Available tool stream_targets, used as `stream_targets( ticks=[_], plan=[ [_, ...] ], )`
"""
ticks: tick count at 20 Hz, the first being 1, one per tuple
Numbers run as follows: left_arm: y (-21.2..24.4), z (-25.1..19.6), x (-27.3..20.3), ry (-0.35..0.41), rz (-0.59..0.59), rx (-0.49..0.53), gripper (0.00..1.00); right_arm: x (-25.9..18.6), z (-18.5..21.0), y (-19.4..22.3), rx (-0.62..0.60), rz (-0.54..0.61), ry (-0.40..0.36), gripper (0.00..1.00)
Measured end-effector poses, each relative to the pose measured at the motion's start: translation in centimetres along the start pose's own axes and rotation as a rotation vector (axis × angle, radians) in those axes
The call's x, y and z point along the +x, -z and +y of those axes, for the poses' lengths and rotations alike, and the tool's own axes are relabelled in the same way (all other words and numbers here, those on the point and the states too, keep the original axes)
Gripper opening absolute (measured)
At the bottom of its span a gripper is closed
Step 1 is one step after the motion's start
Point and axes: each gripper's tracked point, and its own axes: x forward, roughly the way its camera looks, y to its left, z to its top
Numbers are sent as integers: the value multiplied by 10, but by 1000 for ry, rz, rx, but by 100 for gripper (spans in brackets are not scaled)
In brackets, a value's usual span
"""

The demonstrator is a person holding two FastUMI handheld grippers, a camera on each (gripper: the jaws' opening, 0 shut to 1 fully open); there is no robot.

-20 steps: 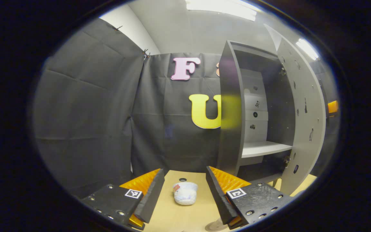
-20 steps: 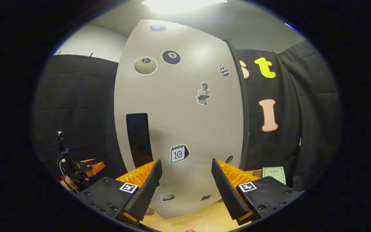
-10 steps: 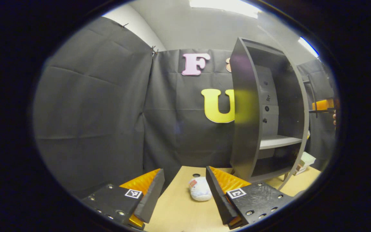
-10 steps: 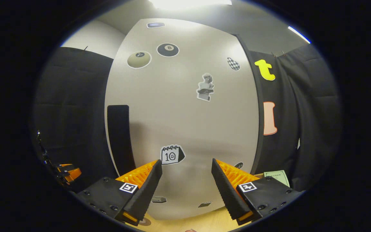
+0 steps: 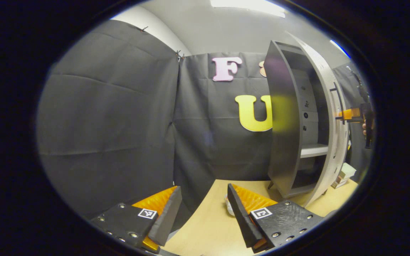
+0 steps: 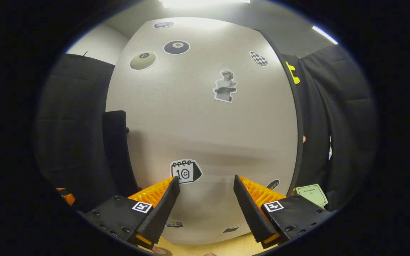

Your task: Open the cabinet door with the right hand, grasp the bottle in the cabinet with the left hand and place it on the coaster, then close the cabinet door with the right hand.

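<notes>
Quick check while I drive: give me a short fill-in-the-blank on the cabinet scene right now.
1. The grey cabinet door bears stickers, one an eight-____.
2. The right gripper faces the door with jaws ____.
3. The left gripper holds ____.
4. The dark grey cabinet stands on a ____ table.

Missing: ball; open; nothing; wooden

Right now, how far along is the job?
Done, apparently: the left gripper is open and holds nothing; whether the bottle sits on the coaster I cannot tell. In hand: the open right gripper faces the door, ajar on the cabinet. Left: shutting it fully.
</notes>
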Motion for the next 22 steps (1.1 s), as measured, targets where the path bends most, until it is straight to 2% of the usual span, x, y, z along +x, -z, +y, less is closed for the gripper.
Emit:
stream_targets(
  ticks=[6, 8, 12, 17, 22],
  plan=[
    [-3, 10, -13, -65, 10, 4, 78, 28, 7, 4, 21, -9, -12, 98],
    [-5, 12, -16, -82, 10, -1, 82, 42, 5, 3, 29, -13, -14, 98],
    [-6, 12, -17, -87, 13, -7, 82, 59, 3, 9, 33, -14, -14, 98],
    [-5, 9, -14, -66, 3, -8, 80, 57, -1, 6, 14, -25, -27, 98],
    [-6, 8, -13, -40, -5, 3, 81, 20, -16, -9, 26, -56, -60, 98]
  ],
)
